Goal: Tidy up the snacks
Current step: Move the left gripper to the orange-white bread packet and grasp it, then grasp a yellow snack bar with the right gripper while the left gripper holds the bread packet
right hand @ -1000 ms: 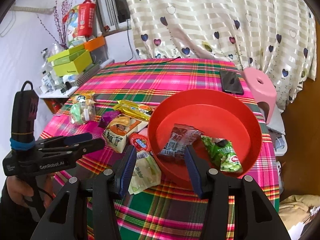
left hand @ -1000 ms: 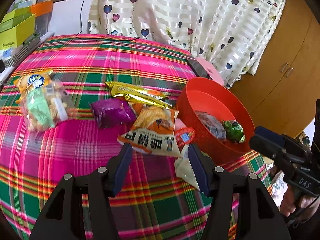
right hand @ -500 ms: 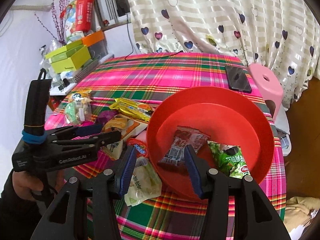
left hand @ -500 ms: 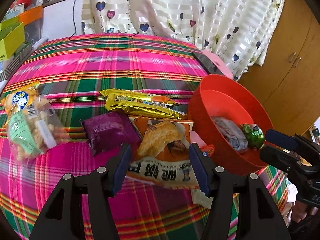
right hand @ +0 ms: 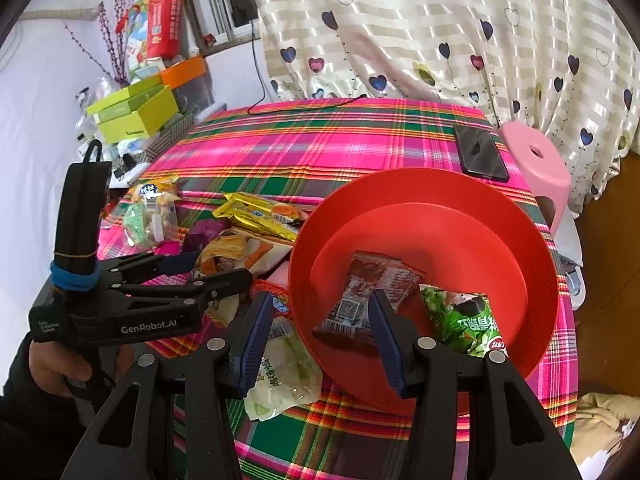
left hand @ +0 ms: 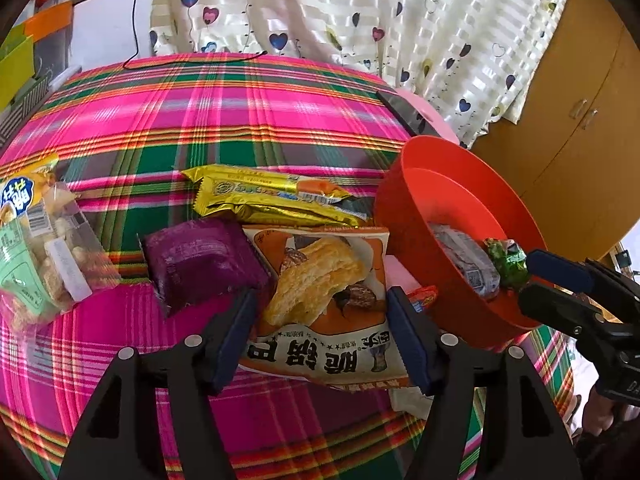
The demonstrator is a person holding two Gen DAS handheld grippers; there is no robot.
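Snacks: packets lie loose on the plaid worktop (left hand: 248,120), left of the red bowl (left hand: 404,216)
Far left: clear bag of biscuits (left hand: 36,252)
Next: purple packet (left hand: 200,264), with a gold wrapper (left hand: 260,196) behind it
Centre: orange cracker bag (left hand: 324,292) lies flat, touching the purple packet
Left gripper (left hand: 320,336): jaws opening, straddling the near end of the orange cracker bag, pads not pressing it
Red bowl: holds a dark red packet (right hand: 372,284) and a green pea bag (right hand: 464,320)
Right gripper (right hand: 316,340): jaws parted over the bowl's near rim, empty
Far right: black phone (right hand: 480,152), pink stool (right hand: 536,164)
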